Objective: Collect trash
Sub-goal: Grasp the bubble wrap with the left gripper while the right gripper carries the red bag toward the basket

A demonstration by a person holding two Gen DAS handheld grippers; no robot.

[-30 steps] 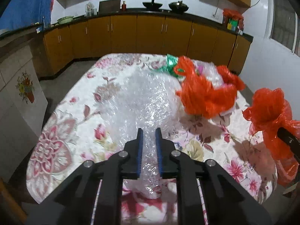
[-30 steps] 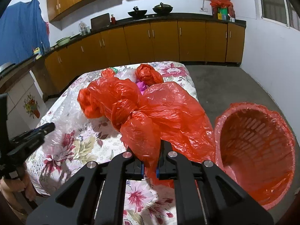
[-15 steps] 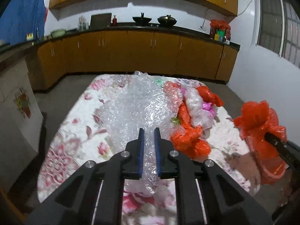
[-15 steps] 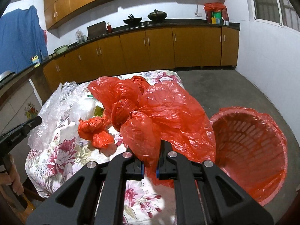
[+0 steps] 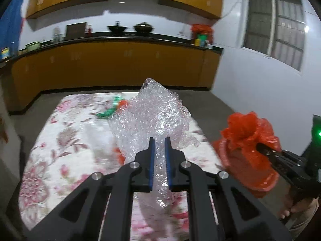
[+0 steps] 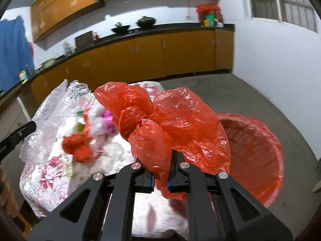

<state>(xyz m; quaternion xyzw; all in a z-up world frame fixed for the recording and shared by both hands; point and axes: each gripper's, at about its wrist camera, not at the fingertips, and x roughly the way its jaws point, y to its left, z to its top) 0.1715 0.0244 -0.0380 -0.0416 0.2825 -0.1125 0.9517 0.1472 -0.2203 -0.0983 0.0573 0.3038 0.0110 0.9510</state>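
**K:** On the floral table [image 5: 66, 140], what's each gripper got?

**R:** Left gripper [image 5: 159, 140] is clamped on a sheet of clear bubble wrap [image 5: 152, 118]. The wrap runs between the blue pads and stands up in a crumpled peak above the fingertips, lifted off the cloth. A tail of it hangs down under the jaws.

**K:** Right one?

**R:** Right gripper [image 6: 160, 177] is pinched tight on a red plastic bag [image 6: 170, 124]. The bag is knotted and bunched, billowing out above and to both sides of the jaws. Held in the air, off the table.

**K:** Bin?

**R:** Red basket [image 6: 260, 152] lined with red plastic, on the concrete floor just right of the table. The held bag overlaps its near-left rim in the right wrist view; can't tell whether it's over the opening or short of it.

**K:** What's left on the table?

**R:** Small crumpled red bag [image 6: 77, 146] near the middle, a white and pink bundle [image 6: 102, 122] just behind it, something green [image 5: 108, 111] further back. All blurred, so no finer detail.

**K:** Anything else in frame?

**R:** Orange cabinets [image 6: 160, 54] along the back wall, two dark pans [image 6: 145, 22] on the counter. A hand [image 5: 297, 206] shows under the right gripper at the edge of the left wrist view.
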